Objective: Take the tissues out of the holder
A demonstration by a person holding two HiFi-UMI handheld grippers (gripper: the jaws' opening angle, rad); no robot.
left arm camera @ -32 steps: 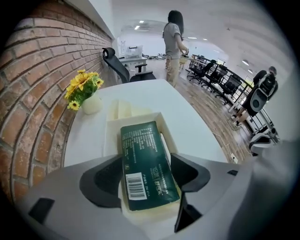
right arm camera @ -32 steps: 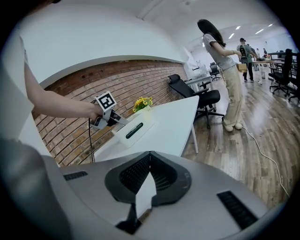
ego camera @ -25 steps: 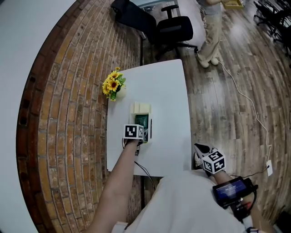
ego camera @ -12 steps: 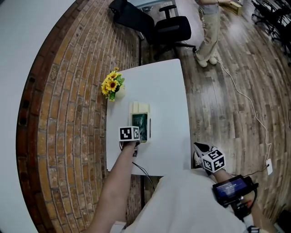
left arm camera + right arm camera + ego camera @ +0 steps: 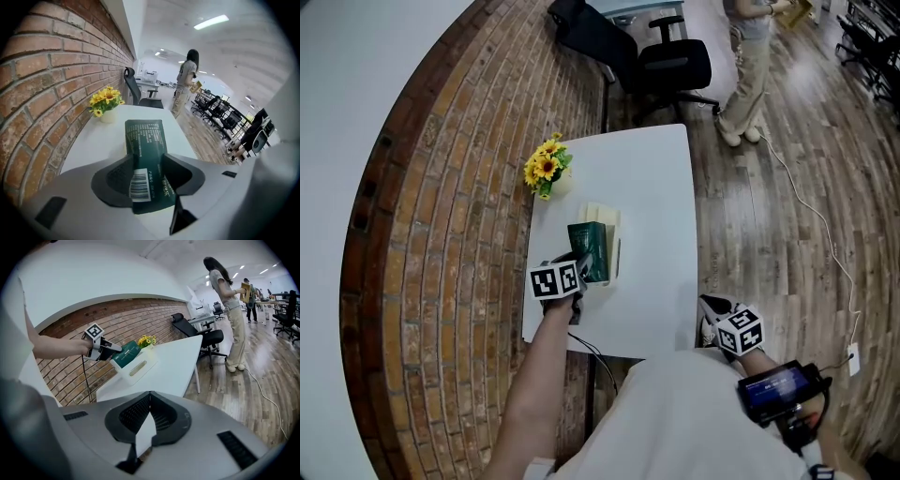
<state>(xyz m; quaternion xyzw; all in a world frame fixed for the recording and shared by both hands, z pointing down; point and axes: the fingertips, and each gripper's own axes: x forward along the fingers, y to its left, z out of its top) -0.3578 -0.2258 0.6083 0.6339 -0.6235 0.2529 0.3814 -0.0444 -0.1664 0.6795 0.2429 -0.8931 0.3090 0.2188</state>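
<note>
My left gripper (image 5: 577,270) is shut on a dark green tissue pack (image 5: 588,248), its pads pressing both sides near the barcode end (image 5: 145,140). The pack is raised and tilted, its far end over the cream holder (image 5: 616,251) on the white table (image 5: 647,187). In the right gripper view the pack (image 5: 125,354) slants up out of the holder (image 5: 138,367), with the left gripper (image 5: 105,351) behind it. My right gripper (image 5: 712,314) hangs off the table's near right corner, jaws shut and holding nothing (image 5: 150,397).
A small vase of sunflowers (image 5: 546,171) stands at the table's far left by the brick wall (image 5: 441,234). A black office chair (image 5: 670,61) and a standing person (image 5: 750,66) are beyond the table. A cable (image 5: 600,352) trails over the near edge.
The left gripper has closed on the green pack and drawn it up and back toward me, out of the holder. The right gripper has stayed put.
</note>
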